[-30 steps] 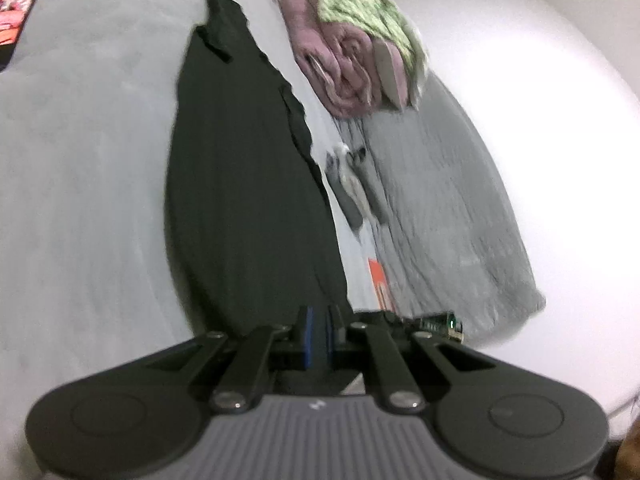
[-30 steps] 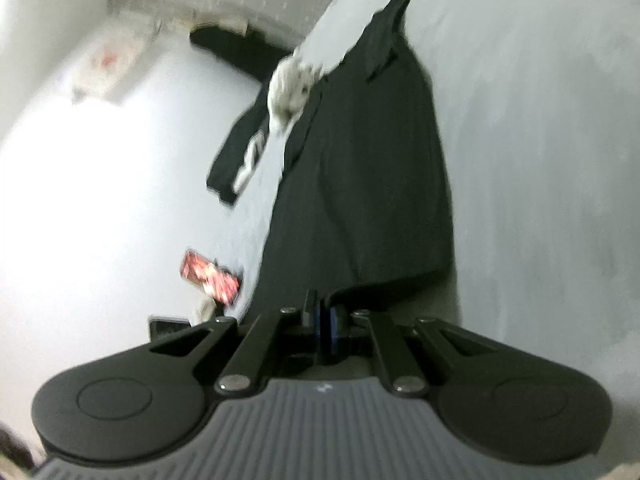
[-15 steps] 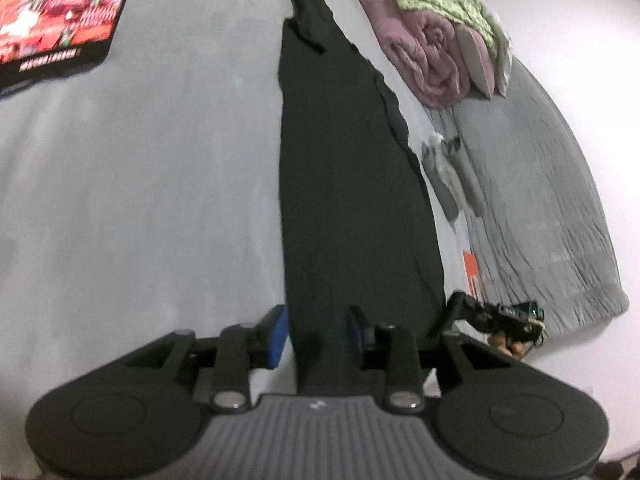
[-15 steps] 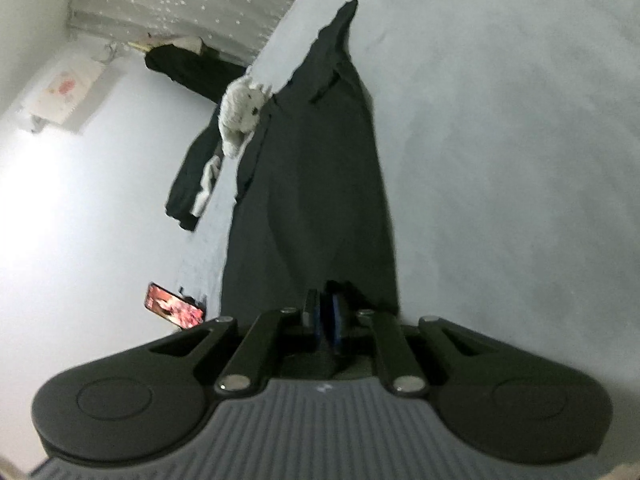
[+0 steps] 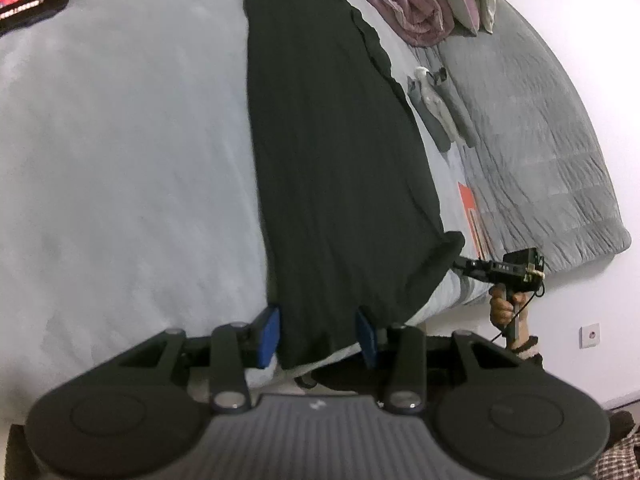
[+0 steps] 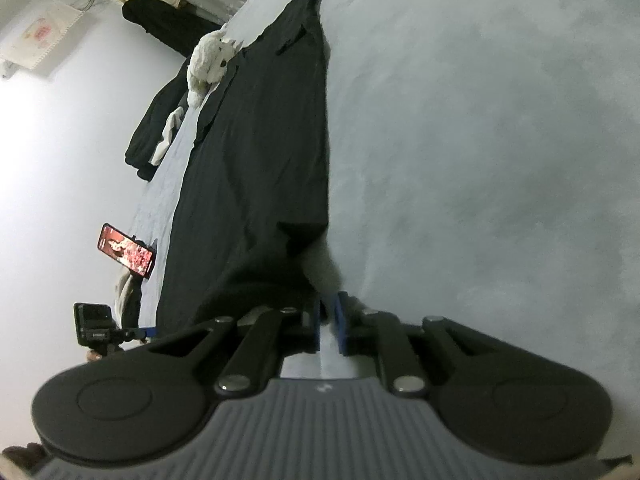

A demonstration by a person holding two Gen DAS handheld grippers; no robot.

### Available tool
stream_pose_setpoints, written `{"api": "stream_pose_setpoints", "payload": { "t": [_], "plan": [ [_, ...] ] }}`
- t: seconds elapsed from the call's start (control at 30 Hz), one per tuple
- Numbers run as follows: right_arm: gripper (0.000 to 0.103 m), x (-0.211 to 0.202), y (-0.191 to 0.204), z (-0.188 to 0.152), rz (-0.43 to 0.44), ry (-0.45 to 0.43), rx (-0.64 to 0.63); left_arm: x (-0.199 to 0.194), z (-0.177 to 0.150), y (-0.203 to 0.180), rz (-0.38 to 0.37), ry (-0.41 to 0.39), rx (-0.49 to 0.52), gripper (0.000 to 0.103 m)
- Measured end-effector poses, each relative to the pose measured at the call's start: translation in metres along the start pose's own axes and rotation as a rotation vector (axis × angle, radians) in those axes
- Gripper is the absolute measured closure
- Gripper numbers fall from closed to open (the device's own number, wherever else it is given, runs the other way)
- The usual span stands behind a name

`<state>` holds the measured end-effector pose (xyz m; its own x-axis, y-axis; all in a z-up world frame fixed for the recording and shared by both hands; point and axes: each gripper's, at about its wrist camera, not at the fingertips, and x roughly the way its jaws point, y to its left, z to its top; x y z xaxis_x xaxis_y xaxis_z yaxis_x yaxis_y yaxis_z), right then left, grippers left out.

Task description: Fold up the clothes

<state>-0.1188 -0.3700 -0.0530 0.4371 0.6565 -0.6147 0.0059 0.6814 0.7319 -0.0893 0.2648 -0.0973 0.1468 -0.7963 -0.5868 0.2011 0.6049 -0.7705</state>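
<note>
**Both grippers letting go of the black garment**

A second ago both sets of blue pads were pinched shut on the near hem. Now my left gripper [image 5: 318,334] stands at a middling width, its jaws having just been opening; the hem of the black garment [image 5: 332,152] hangs between the pads, but they no longer press on it. My right gripper [image 6: 329,326] has also just been opening and is only narrowly parted. Through its gap I see pale bed [image 6: 480,120], not cloth; the garment's near corner sits just above and left of the pads.

The garment lies as a long dark strip up the middle of both views, from the lower centre to the top, stretched flat on the grey bed. In the left view, the right gripper shows at lower right, just off the garment's corner, with the hand [image 5: 505,308] holding it below.

I judge this as a release after laying the piece out straight. It looks like a lengthwise fold is done, so the next grasp likely takes one end to fold it across. The hem overhangs the bed's near edge, so it could slip.
</note>
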Motion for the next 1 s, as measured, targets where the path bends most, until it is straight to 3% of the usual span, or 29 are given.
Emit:
{"api": "stream_pose_setpoints", "payload": {
  "t": [0.1,0.23,0.3,0.33,0.37,0.43,0.67,0.77,1.0],
  "plan": [
    [0.063,0.004,0.0,0.006,0.025,-0.019,0.031,0.007,0.0,-0.003,-0.009,0.009,0.003,0.063],
    [0.061,0.011,0.005,0.005,0.024,-0.017,-0.001,0.012,-0.002,-0.003,-0.008,0.013,0.007,0.073],
    [0.072,0.016,0.007,0.005,0.023,-0.013,-0.006,0.013,-0.004,-0.002,0.003,0.017,0.007,0.09],
    [0.094,0.018,0.007,0.005,0.027,-0.002,-0.002,0.014,-0.005,-0.001,0.005,0.025,0.005,0.095],
    [0.098,0.021,0.007,0.005,0.031,0.008,0.002,0.014,-0.006,-0.001,-0.001,0.033,0.006,0.099],
    [0.098,0.021,0.01,0.005,0.051,0.007,-0.006,0.012,-0.007,-0.004,-0.016,0.029,0.025,0.099],
    [0.098,0.003,0.016,0.015,0.192,-0.106,0.009,-0.009,0.003,-0.013,-0.238,-0.128,0.025,0.099],
    [0.098,-0.002,0.02,0.021,0.236,-0.164,0.012,-0.009,0.01,-0.012,-0.26,-0.179,-0.002,0.099],
    [0.098,0.008,0.03,0.039,0.233,-0.249,0.033,0.005,0.028,-0.013,-0.183,-0.285,-0.08,0.099]
  ]
}}
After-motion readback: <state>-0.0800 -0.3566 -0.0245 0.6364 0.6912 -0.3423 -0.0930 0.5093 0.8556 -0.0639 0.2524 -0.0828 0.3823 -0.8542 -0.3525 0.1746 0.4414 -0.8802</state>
